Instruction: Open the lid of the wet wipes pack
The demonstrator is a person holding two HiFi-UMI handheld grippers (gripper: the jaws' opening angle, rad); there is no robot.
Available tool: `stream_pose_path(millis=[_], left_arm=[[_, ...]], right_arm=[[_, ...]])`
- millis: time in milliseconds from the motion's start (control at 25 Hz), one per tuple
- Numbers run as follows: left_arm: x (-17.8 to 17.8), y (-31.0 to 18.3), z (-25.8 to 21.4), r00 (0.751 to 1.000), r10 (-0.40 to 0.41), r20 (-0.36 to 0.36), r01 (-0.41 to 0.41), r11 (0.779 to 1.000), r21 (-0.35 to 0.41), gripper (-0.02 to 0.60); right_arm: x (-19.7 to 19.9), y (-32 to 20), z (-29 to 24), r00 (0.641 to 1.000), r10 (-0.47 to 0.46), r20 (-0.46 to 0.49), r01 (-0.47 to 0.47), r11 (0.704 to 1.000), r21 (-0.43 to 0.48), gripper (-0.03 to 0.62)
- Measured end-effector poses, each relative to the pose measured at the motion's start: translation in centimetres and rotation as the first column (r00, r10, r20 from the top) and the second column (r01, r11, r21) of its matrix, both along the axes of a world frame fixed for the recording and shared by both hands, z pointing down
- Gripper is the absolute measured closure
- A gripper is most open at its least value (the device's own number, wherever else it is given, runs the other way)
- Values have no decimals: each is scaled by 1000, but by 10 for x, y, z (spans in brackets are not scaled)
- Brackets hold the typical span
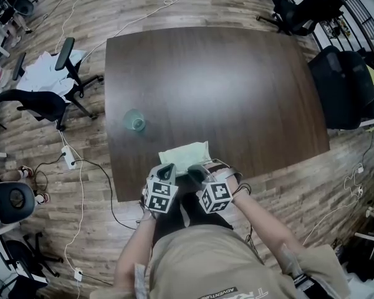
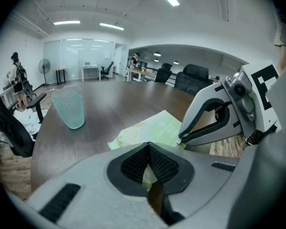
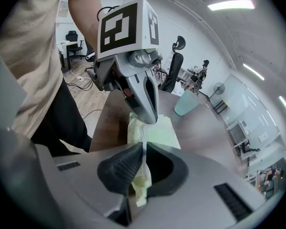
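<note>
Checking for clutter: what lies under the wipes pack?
Only the brown table shows around the pack, which lies near its front edge. The spot directly beneath is covered by the pack itself.

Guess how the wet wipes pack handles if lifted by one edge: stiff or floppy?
Probably floppy: the wet wipes pack crumples at its edge where the right gripper pinches it. Its film looks smooth, so it may slip from the left gripper. Lying flat on the table, it should not roll or tip.
</note>
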State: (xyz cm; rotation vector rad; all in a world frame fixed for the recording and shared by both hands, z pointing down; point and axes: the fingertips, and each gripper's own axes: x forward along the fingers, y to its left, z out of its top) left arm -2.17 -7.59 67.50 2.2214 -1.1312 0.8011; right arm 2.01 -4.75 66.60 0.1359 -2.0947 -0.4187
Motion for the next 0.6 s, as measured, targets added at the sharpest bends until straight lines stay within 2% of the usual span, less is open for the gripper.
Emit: stream_pose_path(millis=[320,600], left_arm=[[-3,2,-1,998,22,66,-23,1000,18,572],[-1,1,-2,998,23,66,-24,1000,11,572]], right_arm=[[-3,1,-2,999,31,12,-31,999,-9,574],[1,-2,-6,997,62,38,-63,998,24,579]])
